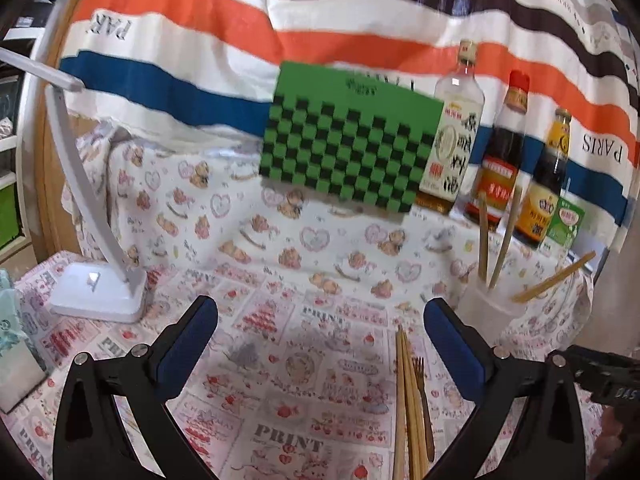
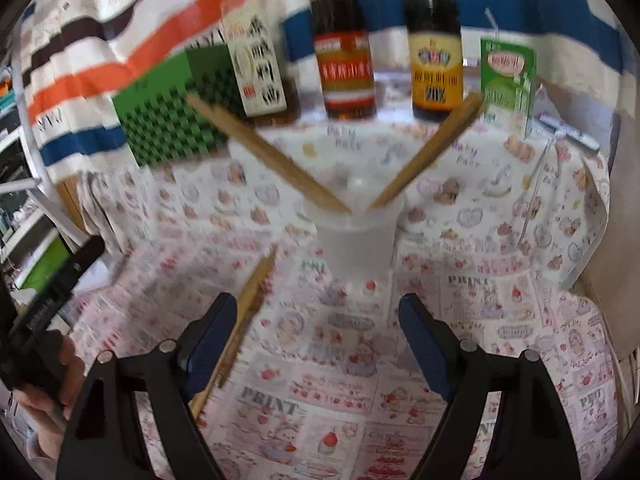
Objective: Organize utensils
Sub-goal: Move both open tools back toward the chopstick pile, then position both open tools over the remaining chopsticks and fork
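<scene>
Right wrist view: right tool (image 2: 316,320) spread, empty, facing cup (image 2: 354,236) at frame centre holding chopsticks (image 2: 272,160). Left tool (image 1: 320,332) spread, empty; loose chopsticks (image 1: 408,400) and fork (image 1: 424,404) on tabletop (image 1: 280,380), lower right. Step: fetching next utensil; next needs closing on one.

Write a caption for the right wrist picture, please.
Open right hand-held gripper faces a translucent plastic cup holding wooden chopsticks, sauce bottles behind.
</scene>
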